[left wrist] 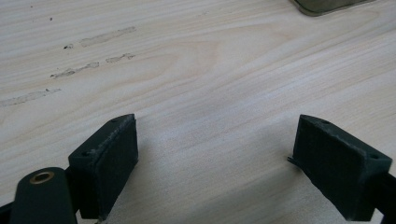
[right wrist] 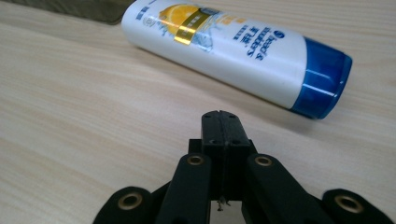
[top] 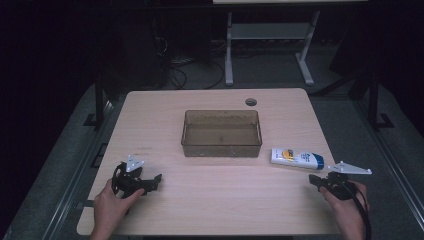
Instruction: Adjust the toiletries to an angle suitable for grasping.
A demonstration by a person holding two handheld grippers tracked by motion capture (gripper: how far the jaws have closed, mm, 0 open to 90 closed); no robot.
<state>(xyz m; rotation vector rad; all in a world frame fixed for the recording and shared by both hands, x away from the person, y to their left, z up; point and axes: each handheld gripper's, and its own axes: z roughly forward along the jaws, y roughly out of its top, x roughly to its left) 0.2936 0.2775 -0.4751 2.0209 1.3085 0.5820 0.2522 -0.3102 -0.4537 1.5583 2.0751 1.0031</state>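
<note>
1. On a pale wooden table (top: 215, 200), we hold a black two-jaw gripper in each hand, forearms coming in from the near edge.
2. Our right gripper (right wrist: 220, 122) has its jaws pressed flat together with nothing between them, the tips pointing at a shampoo bottle (right wrist: 224, 49) lying just ahead.
3. That bottle rests on its side on the bare wood, white-bodied with an orange-and-gold label and a blue cap (right wrist: 323, 78); the closed tips stop short of it, apart from its side near the cap end.
4. From the high view we see the bottle (top: 296, 158) just beside the right end of a brown translucent tray (top: 221, 145), its cap turned toward the table's right edge.
5. Our right hand (top: 345, 205) sits near the front right corner, its gripper (top: 314, 179) close below the bottle, a grey three-cornered plate (top: 350, 169) on top.
6. Our left gripper (left wrist: 215, 158) stands wide open over bare wood, holding nothing; a corner of the tray (left wrist: 327, 5) shows at the top of its view.
7. In the high view our left hand (top: 112, 202) keeps that gripper (top: 155, 181) near the front left, well apart from the bottle and short of the tray.
8. Behind the table, a white desk frame (top: 270, 35) and cables (top: 190, 70) lie in the dark.
</note>
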